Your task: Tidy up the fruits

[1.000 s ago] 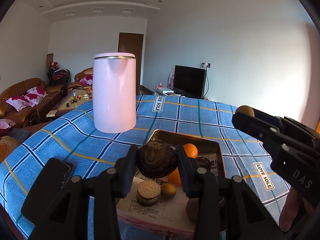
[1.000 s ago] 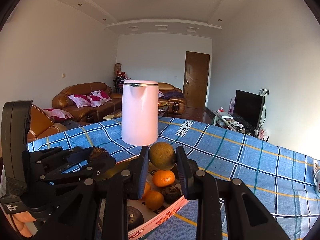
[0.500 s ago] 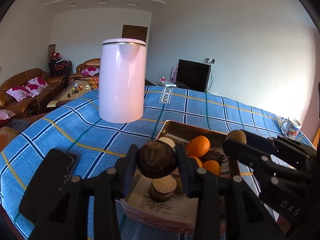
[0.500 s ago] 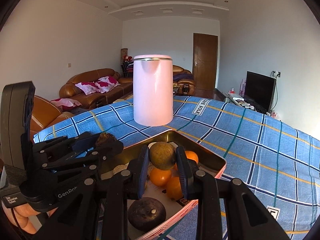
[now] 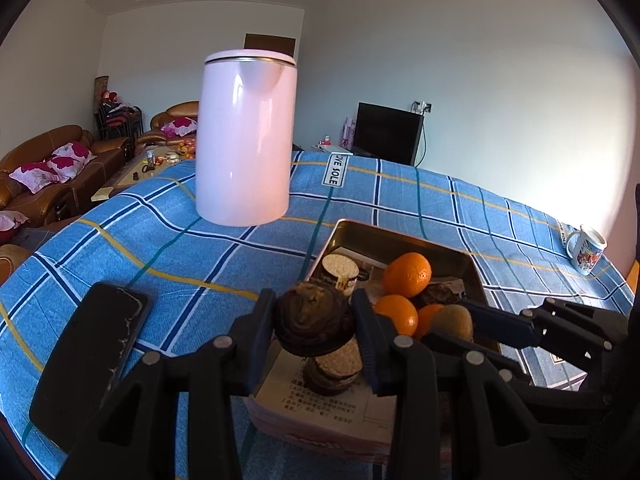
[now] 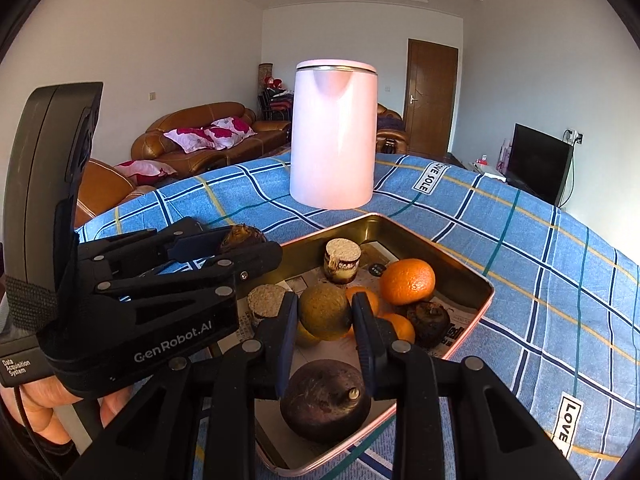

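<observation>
My left gripper [image 5: 314,326] is shut on a dark brown wrinkled fruit [image 5: 314,324] and holds it above the near left part of the metal tray [image 5: 400,234]. My right gripper [image 6: 325,318] is shut on a round tan-green fruit [image 6: 325,312] above the tray [image 6: 460,272]. The tray holds oranges [image 6: 407,282], cut brown chunks [image 6: 341,266] and a large dark round fruit [image 6: 325,396] on newspaper. Each gripper shows in the other's view: the right [image 5: 448,334], the left [image 6: 244,246].
A tall pink kettle [image 5: 246,140] stands on the blue checked tablecloth [image 5: 160,248] behind the tray. A black phone [image 5: 90,350] lies at the left. A printed mug [image 5: 586,248] stands at the far right. Sofas and a TV are beyond the table.
Both grippers have moved forward and down over the tray with their fruits still held. The kettle looms larger and the tray's contents are closer.
</observation>
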The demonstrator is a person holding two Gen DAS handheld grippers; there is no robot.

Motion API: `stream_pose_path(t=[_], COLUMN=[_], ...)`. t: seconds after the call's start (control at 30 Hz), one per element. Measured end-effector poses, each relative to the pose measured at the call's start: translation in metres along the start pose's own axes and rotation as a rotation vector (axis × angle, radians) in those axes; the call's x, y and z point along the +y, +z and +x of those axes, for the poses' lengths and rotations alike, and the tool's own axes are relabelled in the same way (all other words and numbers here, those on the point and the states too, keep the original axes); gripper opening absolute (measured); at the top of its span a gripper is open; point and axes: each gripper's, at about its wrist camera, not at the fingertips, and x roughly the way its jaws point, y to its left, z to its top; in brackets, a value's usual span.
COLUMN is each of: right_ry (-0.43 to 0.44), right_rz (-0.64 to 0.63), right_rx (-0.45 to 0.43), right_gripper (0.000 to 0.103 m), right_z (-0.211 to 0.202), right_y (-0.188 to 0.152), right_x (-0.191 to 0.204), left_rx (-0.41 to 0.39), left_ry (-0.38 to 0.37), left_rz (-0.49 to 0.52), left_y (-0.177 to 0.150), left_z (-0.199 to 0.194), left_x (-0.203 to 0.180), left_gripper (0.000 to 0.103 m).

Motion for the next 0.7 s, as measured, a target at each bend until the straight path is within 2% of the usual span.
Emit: stream_pose_path(t=[0.23, 0.33, 0.43, 0.5, 0.63, 0.7], right_ry=[0.035, 0.028, 0.032, 0.040, 0.035, 0.022], right_rz=[0.021, 0.025, 0.041, 0.058, 0.083, 0.089], right_rx=[0.047, 0.057, 0.057, 0.054, 0.025, 0.008], right_gripper=[0.030, 0.034, 0.040, 0.045, 0.051, 0.060], right_z=[0.007, 0.009, 0.008, 0.006, -0.005, -0.011], right_y=[-0.005, -0.006, -0.008, -0.010, -0.012, -0.012], right_x=[-0.002, -0.003, -0.005, -0.008, -0.013, -0.015], left_rx=[0.022, 0.026, 0.019, 0.014, -0.004, -0.017], left_ry=[0.011, 0.004, 0.017, 0.026, 0.017, 0.011], left_rz=[0.013, 0.008, 0.011, 0.006, 0.019, 0.030], left_y=[-0.004, -0.005, -0.005, -0.006, -0.007, -0.007], left_z=[0.003, 0.002, 0.000, -0.002, -0.009, -0.015], left_x=[0.000, 0.001, 0.002, 0.003, -0.001, -0.003], left_gripper=[0.041, 0.042, 0.052, 0.066, 0.075, 0.079])
